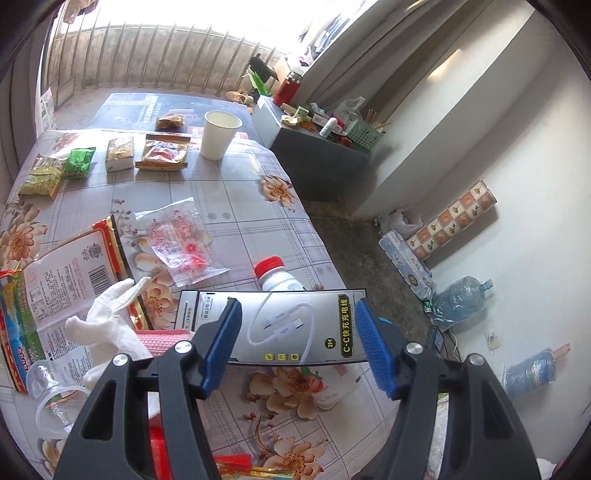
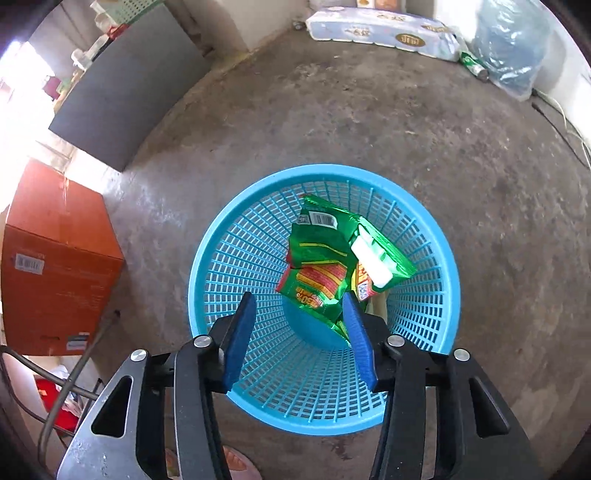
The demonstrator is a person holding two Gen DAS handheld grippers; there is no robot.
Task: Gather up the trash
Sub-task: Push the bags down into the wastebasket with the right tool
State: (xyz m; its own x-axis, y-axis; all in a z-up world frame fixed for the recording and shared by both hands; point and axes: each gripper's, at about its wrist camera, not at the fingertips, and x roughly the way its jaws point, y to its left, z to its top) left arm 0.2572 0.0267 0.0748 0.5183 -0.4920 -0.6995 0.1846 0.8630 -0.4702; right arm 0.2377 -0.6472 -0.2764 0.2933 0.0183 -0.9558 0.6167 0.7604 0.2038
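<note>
In the left wrist view my left gripper (image 1: pixel 297 325) is shut on a flat cable package (image 1: pixel 291 325), its blue pads (image 1: pixel 225 339) gripping both side edges and holding it above the floral table (image 1: pixel 236 192). A white bottle with a red cap (image 1: pixel 275 277) lies behind it. A clear wrapper (image 1: pixel 177 240), a large printed bag (image 1: pixel 59 288), a white glove (image 1: pixel 107 321) and a clear plastic cup (image 1: pixel 50 398) lie at left. In the right wrist view my right gripper (image 2: pixel 299 325) is open and empty above a blue mesh basket (image 2: pixel 236 251) holding green snack wrappers (image 2: pixel 332 254).
Snack packets (image 1: pixel 118 155) and a paper cup (image 1: pixel 219 134) stand at the table's far end. A dark cabinet (image 1: pixel 317 162) with clutter stands beyond. On the floor are an orange box (image 2: pixel 55 266), tissue packs (image 2: pixel 384 29) and a water jug (image 2: pixel 513 44).
</note>
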